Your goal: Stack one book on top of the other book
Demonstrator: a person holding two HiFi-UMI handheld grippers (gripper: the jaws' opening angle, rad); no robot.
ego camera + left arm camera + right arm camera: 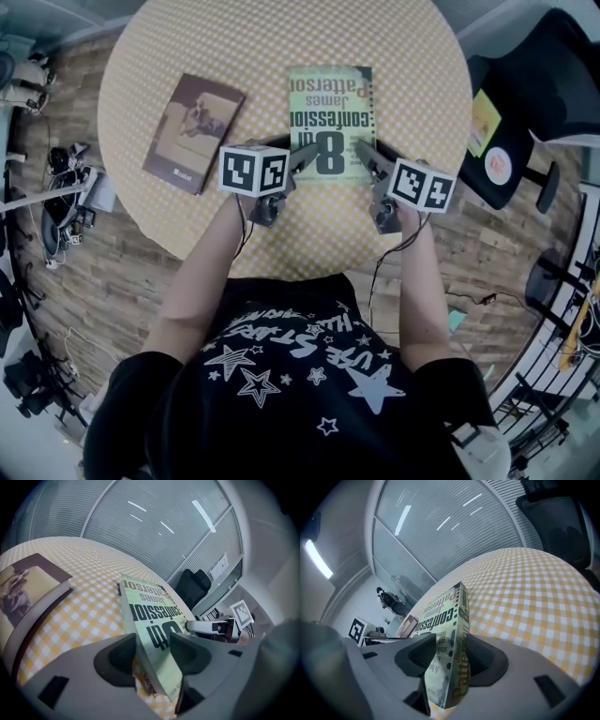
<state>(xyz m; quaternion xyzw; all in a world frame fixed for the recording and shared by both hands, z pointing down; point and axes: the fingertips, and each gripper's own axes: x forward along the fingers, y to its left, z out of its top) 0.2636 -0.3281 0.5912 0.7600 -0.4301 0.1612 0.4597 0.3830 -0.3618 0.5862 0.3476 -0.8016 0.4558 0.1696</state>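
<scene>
Green paperback (330,112) lies right of the brown book (192,131), apart.

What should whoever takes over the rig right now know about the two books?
Left gripper: fingers closed on the green book's near left corner.
Right gripper: fingers closed on its near right corner.
The brown book lies flat on the table, left of the green one, apart.
Done: green book gripped. Left to do: lift it, set it on the brown book, release.
</scene>
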